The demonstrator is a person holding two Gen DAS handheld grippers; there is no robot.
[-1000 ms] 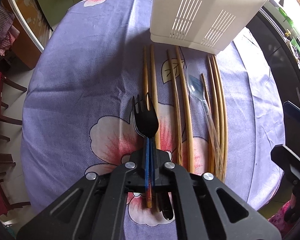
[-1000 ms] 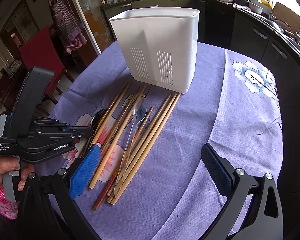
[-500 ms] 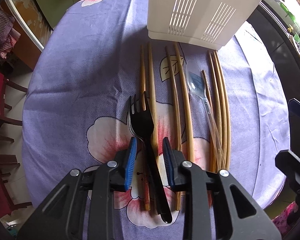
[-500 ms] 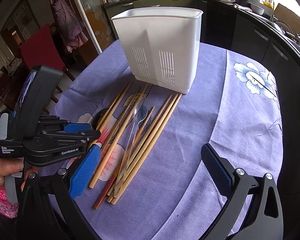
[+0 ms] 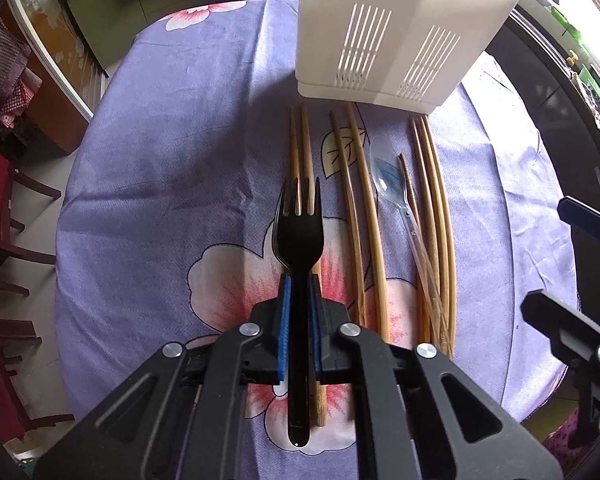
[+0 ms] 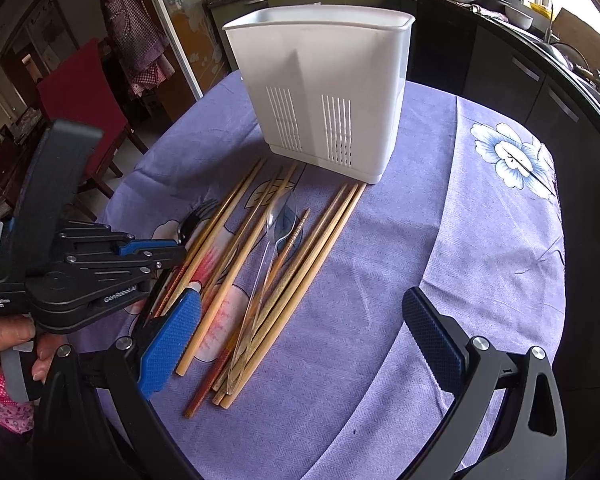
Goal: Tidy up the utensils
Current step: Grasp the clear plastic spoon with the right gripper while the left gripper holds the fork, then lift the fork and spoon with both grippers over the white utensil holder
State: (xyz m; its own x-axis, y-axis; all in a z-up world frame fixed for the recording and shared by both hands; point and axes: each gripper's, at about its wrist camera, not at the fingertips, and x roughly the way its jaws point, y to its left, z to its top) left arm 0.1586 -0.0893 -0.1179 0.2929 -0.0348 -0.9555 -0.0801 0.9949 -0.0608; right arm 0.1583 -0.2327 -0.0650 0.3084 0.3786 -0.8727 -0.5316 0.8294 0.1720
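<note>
A black fork (image 5: pixel 300 236) lies tines-forward over the flowered cloth, with a second dark utensil half hidden under its head. My left gripper (image 5: pixel 299 284) is closing and its blue pads press on the fork's handle; the right wrist view shows the same left gripper (image 6: pixel 172 250) and fork (image 6: pixel 198 214). Several wooden chopsticks (image 5: pixel 364 216) and a clear plastic spoon (image 5: pixel 386 178) lie in a row to the right. The white slotted utensil holder (image 6: pixel 324 92) stands upright behind them. My right gripper (image 6: pixel 300 308) hangs open above the cloth, holding nothing.
The round table wears a purple floral cloth (image 6: pixel 480 240). A red chair (image 6: pixel 80 92) stands off the table's left side. Dark kitchen counters (image 6: pixel 520 60) run behind and to the right. A hand (image 6: pixel 4 344) grips the left tool's handle.
The left jaws were shut behind the fork's head, spread open around its handle, and now have closed on the handle. The right gripper has stayed where it was.
</note>
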